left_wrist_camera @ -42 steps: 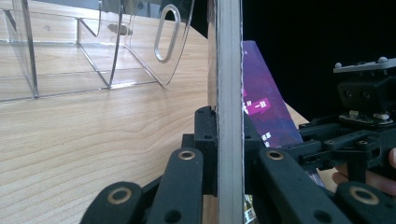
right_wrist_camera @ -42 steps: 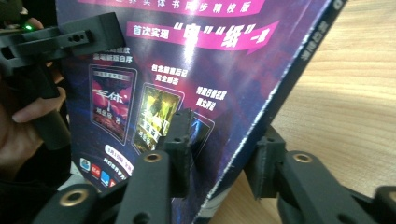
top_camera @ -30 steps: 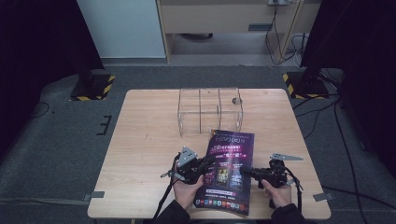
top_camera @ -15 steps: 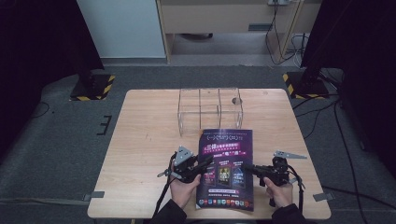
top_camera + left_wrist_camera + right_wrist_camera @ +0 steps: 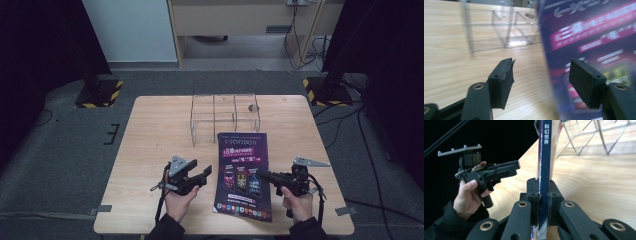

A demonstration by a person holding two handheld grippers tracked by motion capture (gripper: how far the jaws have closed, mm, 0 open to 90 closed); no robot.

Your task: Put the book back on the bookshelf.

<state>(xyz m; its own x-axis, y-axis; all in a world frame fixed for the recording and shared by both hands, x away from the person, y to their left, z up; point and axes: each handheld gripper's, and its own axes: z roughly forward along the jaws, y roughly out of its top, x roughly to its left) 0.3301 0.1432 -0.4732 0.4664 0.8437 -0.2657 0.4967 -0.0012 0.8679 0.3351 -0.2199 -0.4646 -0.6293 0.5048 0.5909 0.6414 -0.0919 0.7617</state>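
My right gripper (image 5: 543, 195) is pinching the glossy magazine's (image 5: 243, 175) thin spine; my left gripper (image 5: 541, 82) is hanging spread beside it.

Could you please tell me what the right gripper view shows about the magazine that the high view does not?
Right gripper view alone: the right gripper has its jaws clamped on the magazine's spine, which bears printed characters. High view alone: the magazine's whole purple cover, lying in front of the clear wire rack. Both: the left gripper, open and apart from the magazine, over the wooden table.
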